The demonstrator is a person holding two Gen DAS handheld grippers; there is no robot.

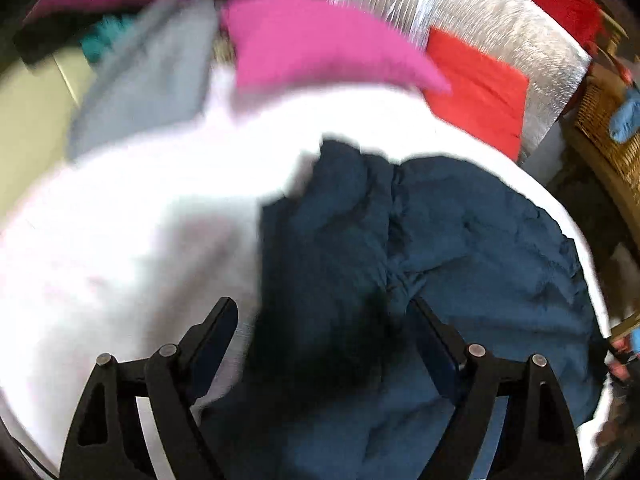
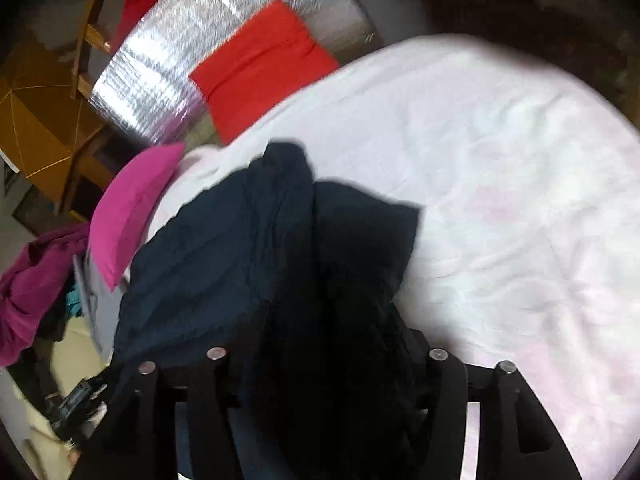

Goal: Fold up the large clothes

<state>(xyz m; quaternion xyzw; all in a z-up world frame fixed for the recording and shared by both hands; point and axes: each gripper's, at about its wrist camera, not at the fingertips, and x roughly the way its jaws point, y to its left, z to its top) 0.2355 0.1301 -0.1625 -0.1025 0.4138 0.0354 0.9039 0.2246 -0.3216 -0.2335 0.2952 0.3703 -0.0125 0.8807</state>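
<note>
The left tongs (image 1: 322, 312) stand wide over the dark blue garment (image 1: 420, 248), which lies crumpled on the white sheet (image 1: 132, 240) of the worktop. A pink cloth (image 1: 312, 40) and a red cloth (image 1: 476, 88) lie far. The right tongs (image 2: 320, 344) are buried in the garment (image 2: 248, 240), apparently gripping it.

Bare white sheet (image 2: 520, 184) is left open ahead and right of the right gripper (image 2: 320, 344). Ahead and left, passage is blocked by the navy garment (image 2: 224, 248), a pink cushion (image 2: 128, 212) and a red cushion (image 2: 260, 68).
</note>
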